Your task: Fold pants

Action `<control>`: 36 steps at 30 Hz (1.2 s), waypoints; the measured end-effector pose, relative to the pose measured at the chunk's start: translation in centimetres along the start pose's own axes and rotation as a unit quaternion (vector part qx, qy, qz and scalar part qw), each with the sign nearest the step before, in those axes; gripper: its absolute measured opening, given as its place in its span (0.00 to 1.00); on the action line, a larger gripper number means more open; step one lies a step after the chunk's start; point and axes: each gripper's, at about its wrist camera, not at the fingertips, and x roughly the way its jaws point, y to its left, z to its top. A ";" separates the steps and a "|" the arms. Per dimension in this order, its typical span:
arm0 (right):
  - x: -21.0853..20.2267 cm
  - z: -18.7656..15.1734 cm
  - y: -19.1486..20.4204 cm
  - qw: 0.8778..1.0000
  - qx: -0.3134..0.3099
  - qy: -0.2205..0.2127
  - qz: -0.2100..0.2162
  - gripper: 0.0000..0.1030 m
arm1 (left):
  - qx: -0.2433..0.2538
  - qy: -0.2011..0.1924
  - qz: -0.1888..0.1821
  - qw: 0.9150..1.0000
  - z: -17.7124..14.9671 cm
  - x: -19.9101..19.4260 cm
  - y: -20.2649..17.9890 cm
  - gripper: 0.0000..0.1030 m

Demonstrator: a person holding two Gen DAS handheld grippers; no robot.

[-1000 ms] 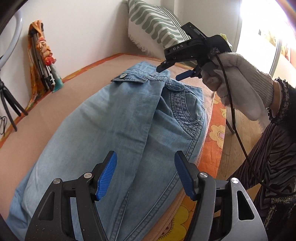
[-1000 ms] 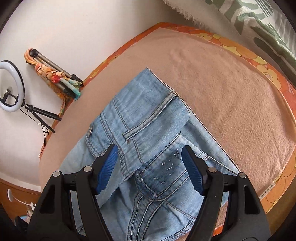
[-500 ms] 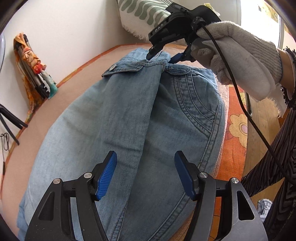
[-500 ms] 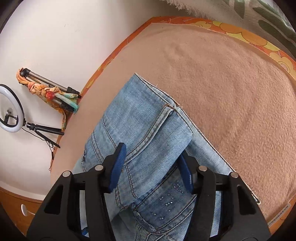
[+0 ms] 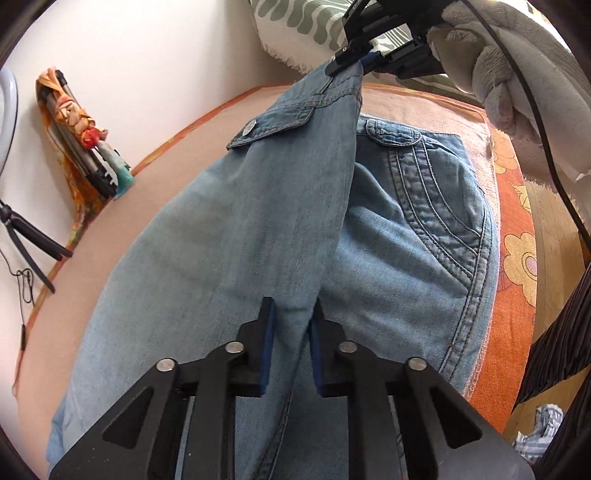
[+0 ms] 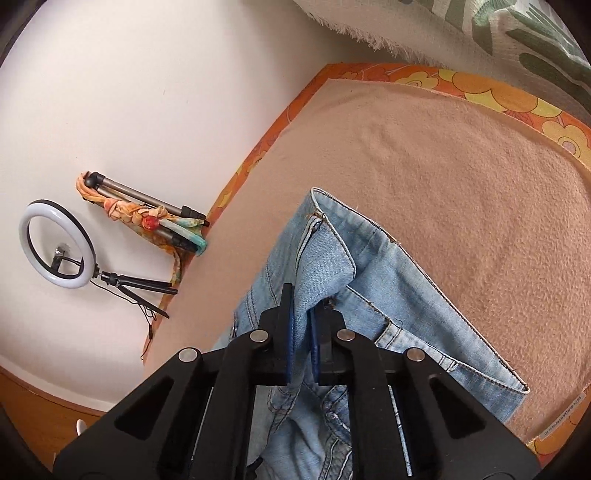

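Light blue denim pants lie on a tan blanket. My left gripper is shut on a raised fold of denim along the middle of the pants. My right gripper is shut on the waistband and holds it lifted off the blanket. In the left wrist view the right gripper, in a white-gloved hand, pulls the waistband up at the far end, so the upper layer of denim stretches between the two grippers. A pocket with stitched seams lies flat at the right.
A green-patterned fringed pillow leans on the wall at the far end. A folded tripod wrapped in a scarf and a ring light stand by the wall. An orange flowered sheet edge borders the blanket on the right.
Both grippers went from open to shut on the denim. The right gripper lifted the waistband off the blanket, and the left moved in along the middle fold.
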 end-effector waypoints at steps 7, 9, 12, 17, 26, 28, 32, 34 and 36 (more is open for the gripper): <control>-1.4 0.0 1.7 1.000 -0.018 -0.008 0.020 0.07 | -0.046 -0.019 -0.051 0.997 -0.2 -1.1 2.4 0.04; -2.1 -0.1 1.9 0.999 -0.020 -0.011 0.028 0.07 | -0.055 -0.025 -0.059 0.996 0.0 -1.8 3.1 0.04; -3.9 -0.4 2.0 0.999 -0.027 -0.020 0.032 0.07 | -0.049 -0.041 -0.064 0.996 0.3 -3.6 3.4 0.03; -7.7 -2.1 1.7 0.998 -0.032 -0.034 0.044 0.06 | -0.042 -0.063 -0.088 0.993 0.5 -6.6 3.7 0.03; -11.4 -7.3 -3.5 1.000 -0.008 -0.025 0.015 0.06 | 0.022 -0.030 -0.125 0.991 -1.2 -7.4 -0.5 0.02; -11.5 -8.3 -5.2 1.000 0.003 -0.015 0.003 0.06 | 0.035 -0.023 -0.124 0.991 -1.7 -7.0 -1.4 0.02; -10.5 -9.0 -7.1 0.999 0.011 0.008 -0.033 0.06 | 0.032 -0.009 -0.135 0.990 -2.4 -5.8 -1.9 0.02; -10.0 -9.0 -6.9 0.998 -0.009 0.010 -0.057 0.06 | 0.034 -0.007 -0.134 0.990 -2.8 -5.6 -2.4 0.02; -9.6 -9.1 -6.5 0.996 -0.029 0.013 -0.081 0.06 | 0.038 -0.006 -0.131 0.991 -3.0 -5.4 -2.7 0.02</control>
